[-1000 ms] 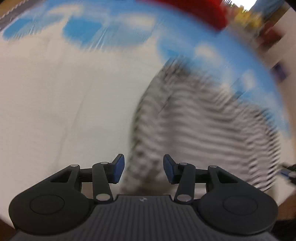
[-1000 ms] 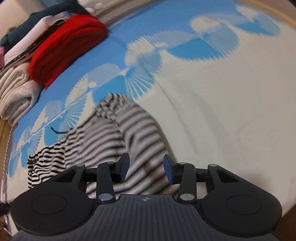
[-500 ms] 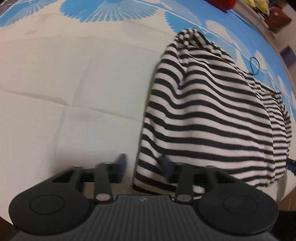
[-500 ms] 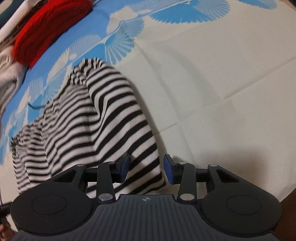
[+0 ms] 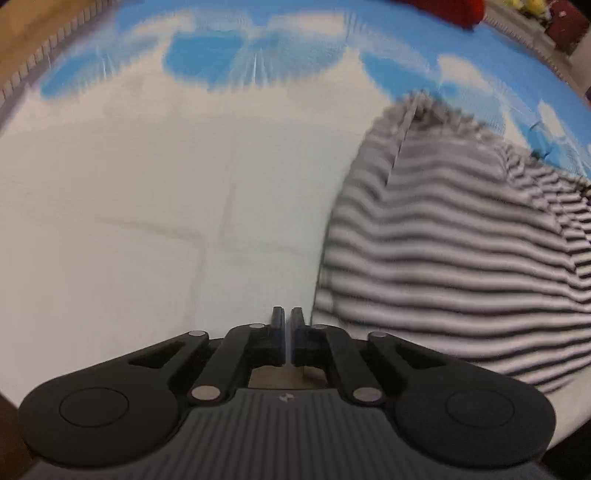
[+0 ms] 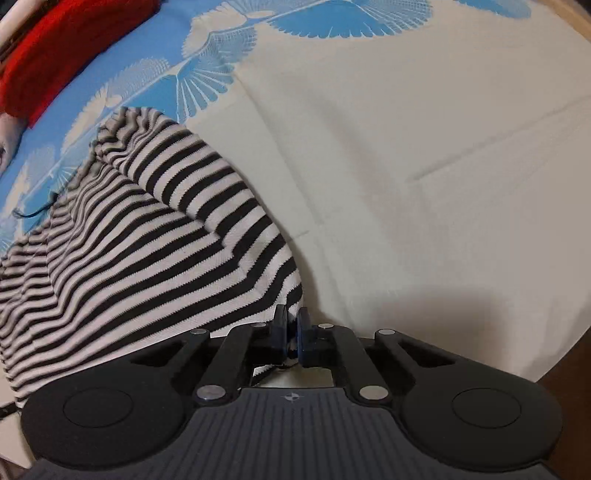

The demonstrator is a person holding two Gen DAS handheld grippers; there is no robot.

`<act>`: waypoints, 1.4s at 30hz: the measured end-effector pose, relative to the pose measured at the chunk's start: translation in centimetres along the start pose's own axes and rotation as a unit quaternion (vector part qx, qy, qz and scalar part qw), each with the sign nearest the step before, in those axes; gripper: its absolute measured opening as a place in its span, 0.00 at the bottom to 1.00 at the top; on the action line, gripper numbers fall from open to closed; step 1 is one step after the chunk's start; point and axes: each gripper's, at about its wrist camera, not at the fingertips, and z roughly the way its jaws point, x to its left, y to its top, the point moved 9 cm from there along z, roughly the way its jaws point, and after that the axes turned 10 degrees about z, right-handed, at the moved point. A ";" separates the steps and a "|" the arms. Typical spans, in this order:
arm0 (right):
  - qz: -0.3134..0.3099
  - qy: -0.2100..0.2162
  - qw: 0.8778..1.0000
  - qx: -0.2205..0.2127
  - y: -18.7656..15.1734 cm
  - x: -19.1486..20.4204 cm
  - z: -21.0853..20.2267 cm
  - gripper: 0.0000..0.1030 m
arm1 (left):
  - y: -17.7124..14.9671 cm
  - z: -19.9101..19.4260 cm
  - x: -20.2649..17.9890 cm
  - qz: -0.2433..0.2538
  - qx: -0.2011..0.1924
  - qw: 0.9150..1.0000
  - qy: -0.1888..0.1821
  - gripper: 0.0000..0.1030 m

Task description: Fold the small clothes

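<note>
A black-and-white striped knit garment (image 6: 147, 240) lies rumpled on a cream cloth (image 6: 406, 166) with blue fan prints. My right gripper (image 6: 291, 318) is shut on the garment's near right corner, and striped fabric shows between its blue pads. In the left wrist view, which is blurred, the same garment (image 5: 443, 258) lies to the right. My left gripper (image 5: 287, 318) is over bare cream cloth (image 5: 147, 221) just left of the garment's edge. Its jaws stand a thin slit apart and are opening, with nothing visible between them.
A folded red knit (image 6: 55, 55) lies on the blue part of the cloth at the far left, with paler folded clothes behind it. The same red knit (image 5: 447, 9) shows at the top of the left view. A thin black loop (image 6: 33, 210) lies beyond the garment.
Both grippers went from open to closed. The right one closed on the garment's corner. The left one had the garment's edge between its fingers half a second ago and now sits beside it.
</note>
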 end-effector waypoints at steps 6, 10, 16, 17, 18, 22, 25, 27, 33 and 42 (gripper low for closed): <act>-0.029 0.034 0.992 -0.115 2.4 2.3 -3.4 0.21 | 3.4 -2.6 -4.8 0.020 -0.092 0.992 -0.080 0.34; -0.064 0.102 0.988 -0.095 1.7 5.9 -3.0 0.22 | 3.6 -1.9 -8.6 0.048 -0.083 0.990 -0.106 0.34; -0.134 0.006 0.991 -0.023 -0.2 7.9 2.5 0.32 | 3.4 2.8 -10.3 0.035 -0.011 0.996 -0.076 0.45; -0.137 -0.020 0.990 -0.012 -0.4 7.4 3.5 0.34 | 3.4 3.4 -10.1 0.020 0.000 0.997 -0.072 0.47; -0.130 -0.020 0.991 -0.014 -0.1 7.6 3.7 0.37 | 3.6 3.8 -9.7 0.000 0.004 0.998 -0.070 0.47; -0.105 -0.002 0.992 -0.067 1.7 8.9 2.2 0.37 | 5.4 3.0 -9.2 -0.027 -0.024 0.999 -0.039 0.47; -0.107 0.033 0.987 -0.116 3.0 10.5 1.1 0.38 | 6.7 2.2 -9.1 -0.022 -0.050 0.998 -0.038 0.47; -0.109 0.003 0.987 -0.115 3.6 10.2 2.1 0.38 | 6.5 3.2 -9.0 -0.025 -0.029 0.998 -0.043 0.47; -0.068 -0.036 0.993 -0.085 4.4 9.2 4.1 0.38 | 7.7 2.5 -7.0 -0.040 -0.053 0.998 -0.009 0.47; -0.093 0.044 0.984 -0.146 4.4 12.4 0.2 0.39 | 7.5 -0.1 -14.5 0.075 -0.100 0.983 -0.133 0.48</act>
